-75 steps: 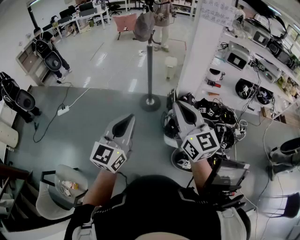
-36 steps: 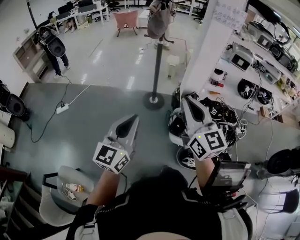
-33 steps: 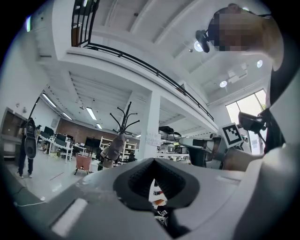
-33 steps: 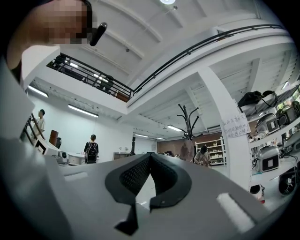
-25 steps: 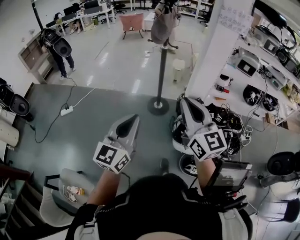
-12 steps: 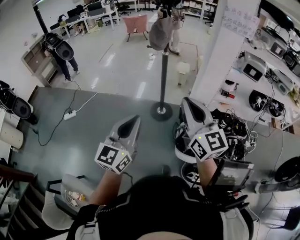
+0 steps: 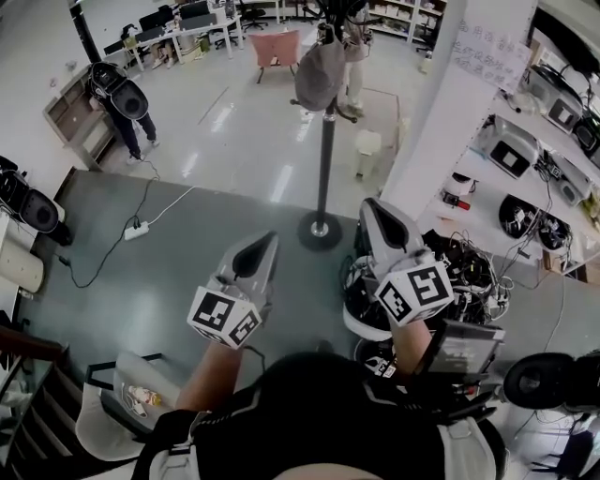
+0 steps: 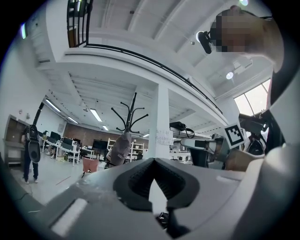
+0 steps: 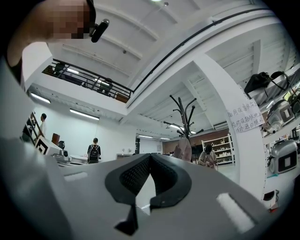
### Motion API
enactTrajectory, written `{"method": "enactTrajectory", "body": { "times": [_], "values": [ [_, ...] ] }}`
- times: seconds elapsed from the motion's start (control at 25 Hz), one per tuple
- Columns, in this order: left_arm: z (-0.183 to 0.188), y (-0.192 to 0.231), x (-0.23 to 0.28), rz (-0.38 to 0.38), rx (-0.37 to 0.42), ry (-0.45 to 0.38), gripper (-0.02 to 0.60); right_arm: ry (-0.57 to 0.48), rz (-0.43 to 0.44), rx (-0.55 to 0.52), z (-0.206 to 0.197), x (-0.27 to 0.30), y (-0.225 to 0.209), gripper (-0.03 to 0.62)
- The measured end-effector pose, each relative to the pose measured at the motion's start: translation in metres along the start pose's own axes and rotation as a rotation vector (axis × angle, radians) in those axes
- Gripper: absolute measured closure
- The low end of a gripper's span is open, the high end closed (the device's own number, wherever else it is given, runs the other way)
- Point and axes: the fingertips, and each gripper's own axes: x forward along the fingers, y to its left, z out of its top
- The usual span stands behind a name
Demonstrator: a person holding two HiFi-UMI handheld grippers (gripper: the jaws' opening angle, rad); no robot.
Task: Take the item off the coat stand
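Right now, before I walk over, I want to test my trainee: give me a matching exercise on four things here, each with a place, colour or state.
Things:
1 cap
2 chair
3 power strip
4 right gripper

Place, colour or state:
A pink
B shut
C hanging on the coat stand
D lying on the grey floor

Pairs: 1-C, 2-A, 3-D, 4-B

Underfoot, grey flooring (image 7: 178, 244) giving way to glossy pale floor (image 7: 244, 141); desks (image 7: 178, 21) and a pink chair (image 7: 278, 47) far off, a white pillar (image 7: 450, 112), cluttered shelves (image 7: 530, 164) at right (cables (image 7: 472, 261) trailing), long strip lights (image 8: 96, 114) overhead.
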Motion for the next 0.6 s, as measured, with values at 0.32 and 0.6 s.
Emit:
{"method": "enactTrajectory", "body": {
  "times": [0.32,0.6],
  "values": [
    [-0.002,0.003,0.035,0.015,0.015,0.009,0.565,0.008,0.037,0.011,-0.007,0.017,-0.027,0.585],
    [-0.003,0.006,0.060,0.030,0.033,0.009,0.565,-0.003,0.048,0.020,-0.008,0.024,-0.052,0.585]
  ]
}}
